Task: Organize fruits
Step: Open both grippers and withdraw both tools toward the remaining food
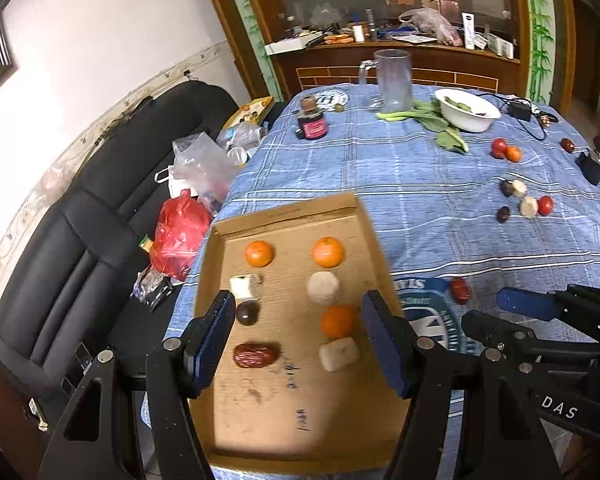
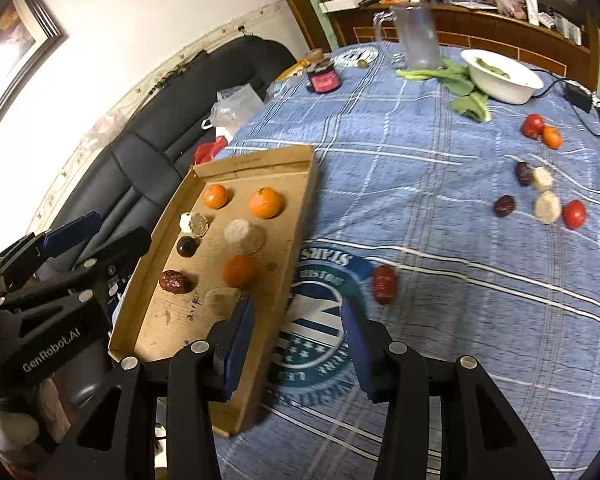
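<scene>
Here, at the far left, a black sofa (image 1: 80,240) holds a red bag (image 1: 178,236). The left gripper (image 1: 300,340) hangs released over the cardboard tray (image 1: 260,420), where the fruits lie in two columns running away along the tray's length. The right gripper (image 2: 296,336) is spread, empty, over the blue tablecloth (image 2: 440,240); a red date (image 2: 385,284) lies just beyond, long axis pointing away. More fruit (image 2: 547,207) sits scattered farther right.

Left gripper (image 1: 300,336) fingers spread wide and empty, right gripper (image 2: 298,336) likewise, side by side
</scene>
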{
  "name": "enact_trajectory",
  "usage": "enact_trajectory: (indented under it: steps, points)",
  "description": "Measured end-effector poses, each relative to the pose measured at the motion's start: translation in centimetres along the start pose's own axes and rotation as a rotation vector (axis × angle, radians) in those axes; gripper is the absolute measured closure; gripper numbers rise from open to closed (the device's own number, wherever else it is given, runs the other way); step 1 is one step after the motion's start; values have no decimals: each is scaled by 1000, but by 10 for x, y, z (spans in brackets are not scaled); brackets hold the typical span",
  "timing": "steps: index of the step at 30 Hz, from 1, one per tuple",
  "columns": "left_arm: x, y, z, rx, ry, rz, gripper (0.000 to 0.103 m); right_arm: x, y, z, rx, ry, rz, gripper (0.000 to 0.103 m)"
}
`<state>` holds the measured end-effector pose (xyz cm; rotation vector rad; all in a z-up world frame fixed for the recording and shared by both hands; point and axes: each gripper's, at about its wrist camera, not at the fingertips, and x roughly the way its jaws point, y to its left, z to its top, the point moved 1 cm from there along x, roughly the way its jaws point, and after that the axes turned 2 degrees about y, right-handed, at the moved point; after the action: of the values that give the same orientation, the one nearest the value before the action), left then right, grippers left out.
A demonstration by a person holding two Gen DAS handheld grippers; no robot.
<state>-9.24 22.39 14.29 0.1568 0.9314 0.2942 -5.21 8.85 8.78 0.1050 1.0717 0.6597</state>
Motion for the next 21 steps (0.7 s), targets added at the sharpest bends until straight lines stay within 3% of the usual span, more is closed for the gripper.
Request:
enact_trajectory:
  steps: [14, 21]
  points:
    - [-15, -61, 0, 11, 18, -45, 37, -40, -58, -14, 38, -15, -17, 50]
    - [7, -90, 0, -21, 102, -151, 37, -49, -106, -23, 102, -6, -66, 50]
